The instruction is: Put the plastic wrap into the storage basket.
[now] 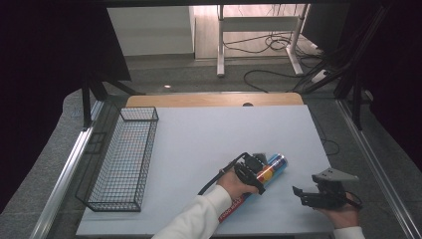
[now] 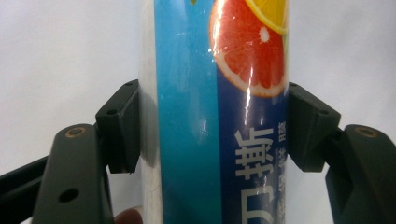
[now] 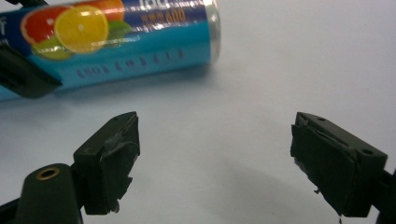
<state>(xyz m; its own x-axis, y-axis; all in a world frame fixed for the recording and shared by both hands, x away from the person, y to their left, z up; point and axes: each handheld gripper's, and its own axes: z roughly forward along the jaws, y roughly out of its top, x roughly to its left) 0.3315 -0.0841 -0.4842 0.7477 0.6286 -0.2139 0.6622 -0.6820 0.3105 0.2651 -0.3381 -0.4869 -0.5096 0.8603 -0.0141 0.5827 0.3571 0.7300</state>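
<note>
left gripper [image 1: 255,175] is clamped on the blue citrus-print tube [image 1: 267,172], pads pressing both sides of it in the left gripper view [image 2: 219,116], w/ the tube lying on its side on the white table [image 1: 209,144], front-right area, well apart from the wire basket [image 1: 124,159] at the left edge. right gripper [image 1: 304,195] sits just right of the tube, jaws spread wide w/ nothing btwn them, tube near but not touching [image 3: 116,42].

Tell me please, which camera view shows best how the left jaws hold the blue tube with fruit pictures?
The left gripper view: both black pads press the blue tube from opposite sides, close up. The high view shows the left gripper over the tube lying on the white table, small. The right gripper view shows the tube's capped end.
</note>
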